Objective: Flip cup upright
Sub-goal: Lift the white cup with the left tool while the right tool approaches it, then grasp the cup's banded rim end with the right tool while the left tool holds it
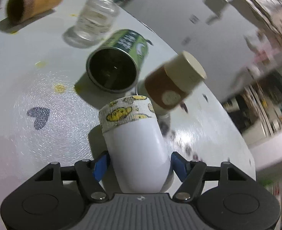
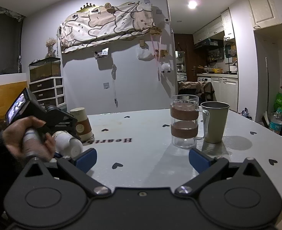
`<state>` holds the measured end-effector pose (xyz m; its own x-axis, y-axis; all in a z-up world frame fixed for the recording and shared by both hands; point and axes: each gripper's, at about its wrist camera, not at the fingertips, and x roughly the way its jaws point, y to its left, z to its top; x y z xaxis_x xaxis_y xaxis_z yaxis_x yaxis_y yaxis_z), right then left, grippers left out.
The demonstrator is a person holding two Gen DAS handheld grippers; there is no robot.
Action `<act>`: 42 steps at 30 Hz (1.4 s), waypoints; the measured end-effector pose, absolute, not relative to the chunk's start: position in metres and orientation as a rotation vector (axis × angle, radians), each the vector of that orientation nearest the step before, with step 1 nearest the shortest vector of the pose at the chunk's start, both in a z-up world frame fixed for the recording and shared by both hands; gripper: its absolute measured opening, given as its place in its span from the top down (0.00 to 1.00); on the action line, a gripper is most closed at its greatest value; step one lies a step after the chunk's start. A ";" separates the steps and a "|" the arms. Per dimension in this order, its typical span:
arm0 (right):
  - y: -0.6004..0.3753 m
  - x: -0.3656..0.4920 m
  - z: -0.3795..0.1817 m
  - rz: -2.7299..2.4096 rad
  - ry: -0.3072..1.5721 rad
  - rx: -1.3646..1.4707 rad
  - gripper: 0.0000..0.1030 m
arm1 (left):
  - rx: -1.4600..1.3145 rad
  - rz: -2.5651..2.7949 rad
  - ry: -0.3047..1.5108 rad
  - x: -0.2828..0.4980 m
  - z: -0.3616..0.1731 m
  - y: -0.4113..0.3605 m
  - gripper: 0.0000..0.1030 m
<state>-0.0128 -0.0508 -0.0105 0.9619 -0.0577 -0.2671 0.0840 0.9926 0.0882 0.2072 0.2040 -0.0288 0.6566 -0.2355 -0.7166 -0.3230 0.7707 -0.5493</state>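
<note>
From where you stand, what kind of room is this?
Most likely a lived-in flat's dining corner: a pale grey table with heart stickers, a kitchen counter with white cupboards behind it, and a glass terrarium on plastic drawers by the wall.

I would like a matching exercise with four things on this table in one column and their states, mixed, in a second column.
Things:
1. white cup
2. green tin
3. glass mug
4. metal cup

States:
A. upright, beside the glass mug
B. lying on its side, dark open mouth toward the left wrist camera
C. between the left gripper's fingers
D. upright, two brown bands

Pairs: 1-C, 2-B, 3-D, 4-A
</note>
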 end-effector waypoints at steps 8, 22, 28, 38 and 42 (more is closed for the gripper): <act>-0.042 -0.010 -0.009 -0.054 0.269 0.087 0.00 | -0.433 -0.258 0.945 0.178 -0.024 0.204 0.32; -0.024 -0.004 -0.007 -0.020 0.291 0.076 0.00 | -0.040 -0.621 0.957 0.097 -0.020 0.182 0.32; -0.027 0.013 -0.012 0.017 0.378 0.161 0.00 | -0.028 -0.614 0.918 0.087 -0.024 0.185 0.27; -0.032 0.060 -0.023 0.164 0.611 0.493 0.06 | -0.034 -0.618 0.868 0.070 -0.028 0.194 0.37; -0.023 0.077 -0.038 0.238 0.711 0.614 0.13 | -0.041 -0.617 0.854 0.068 -0.030 0.197 0.37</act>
